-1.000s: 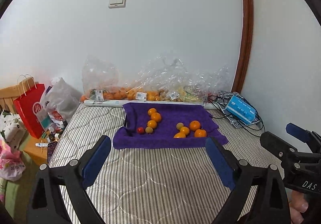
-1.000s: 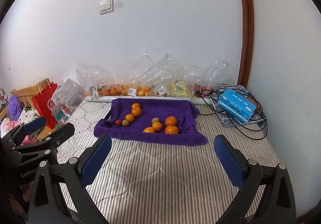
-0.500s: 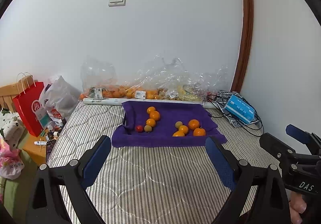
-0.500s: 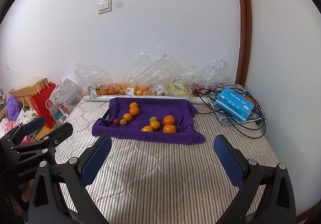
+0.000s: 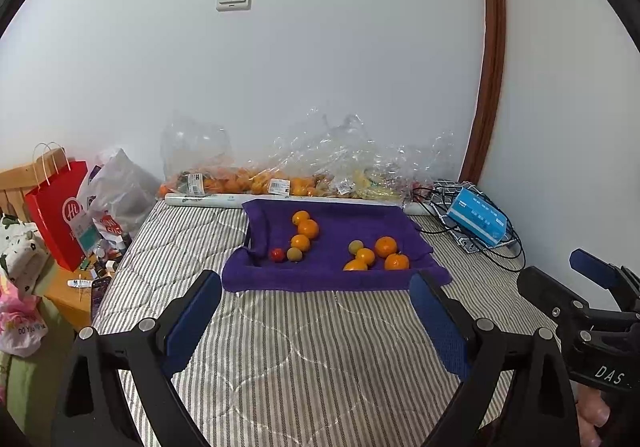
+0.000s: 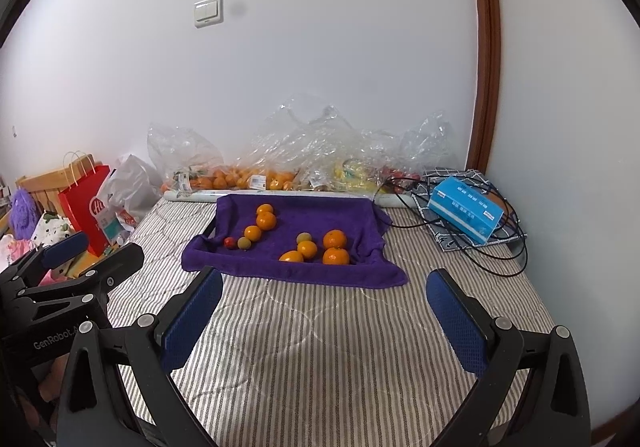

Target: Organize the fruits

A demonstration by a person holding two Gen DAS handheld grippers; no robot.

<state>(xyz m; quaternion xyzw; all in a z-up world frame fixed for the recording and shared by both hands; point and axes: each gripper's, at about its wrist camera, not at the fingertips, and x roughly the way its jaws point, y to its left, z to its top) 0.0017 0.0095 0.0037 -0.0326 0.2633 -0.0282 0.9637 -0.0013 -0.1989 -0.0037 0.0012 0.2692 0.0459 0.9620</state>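
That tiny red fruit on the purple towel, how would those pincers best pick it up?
Probably from above, fingers closing on its round middle. The red fruit is small and low on the purple towel, with a greenish fruit close on its right, perhaps touching, so one finger goes on the near side and one on the far side. The open left gripper looks nearer that side.

The left gripper (image 5: 316,319) is hovering with its blue-padded fingers (image 5: 192,321) spread wide apart, gripping nothing. The right gripper (image 6: 324,321) is hanging level beside it, its fingers (image 6: 456,321) likewise parted and holding nothing. Each gripper is showing at the edge of the other's view, and a bit of the person's hand (image 5: 592,417) is peeking beneath the right one.
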